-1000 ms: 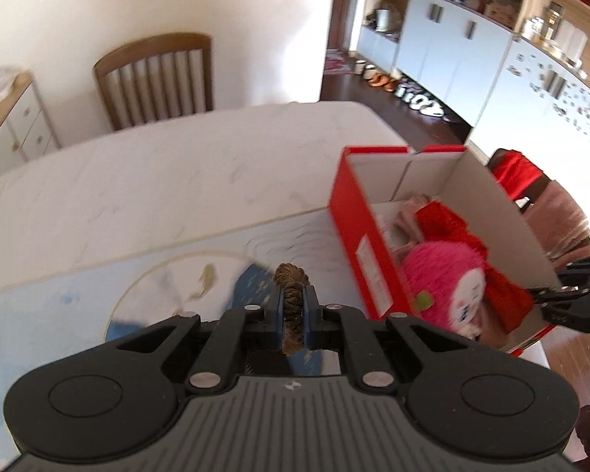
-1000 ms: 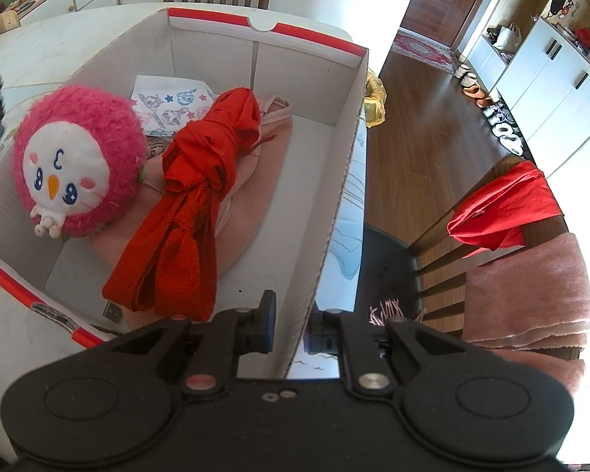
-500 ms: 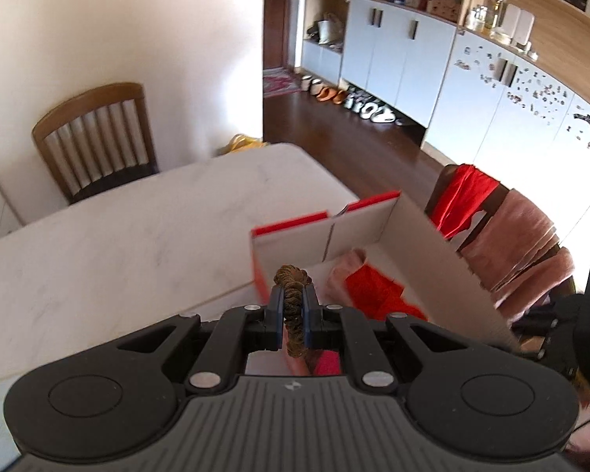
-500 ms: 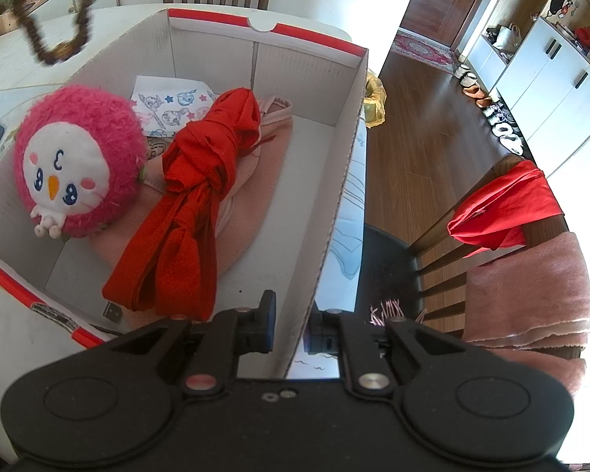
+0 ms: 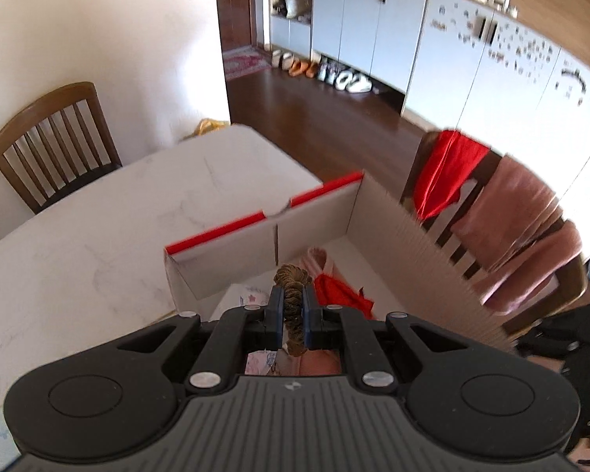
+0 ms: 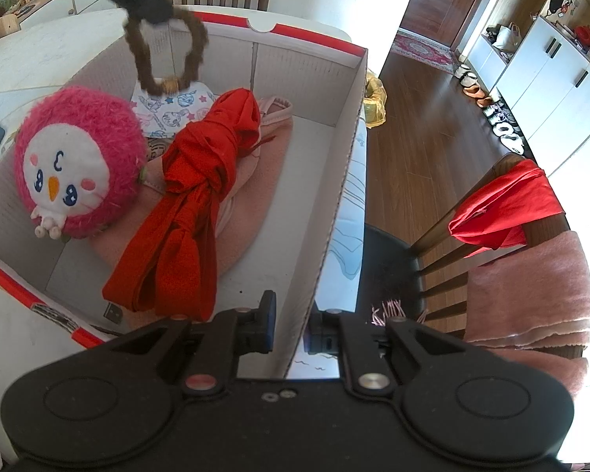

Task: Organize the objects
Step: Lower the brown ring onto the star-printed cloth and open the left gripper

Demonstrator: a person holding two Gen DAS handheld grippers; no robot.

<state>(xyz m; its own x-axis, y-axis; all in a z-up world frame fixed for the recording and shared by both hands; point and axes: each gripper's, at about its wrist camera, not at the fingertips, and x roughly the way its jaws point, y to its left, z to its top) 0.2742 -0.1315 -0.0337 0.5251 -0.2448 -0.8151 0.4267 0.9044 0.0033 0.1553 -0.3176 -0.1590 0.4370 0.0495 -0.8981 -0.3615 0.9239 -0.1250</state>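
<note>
Left wrist view: our left gripper (image 5: pixel 294 310), clenched on the brown braided hair loop (image 5: pixel 293 306), has swung from the table to above the red-trimmed cardboard box (image 5: pixel 263 218), so we judge the drop is next (the loop dangles over the patterned cloth (image 6: pixel 173 112)). Our right gripper (image 6: pixel 291 326) pinches the box wall; the loop's lower part hides behind the jaws
</note>
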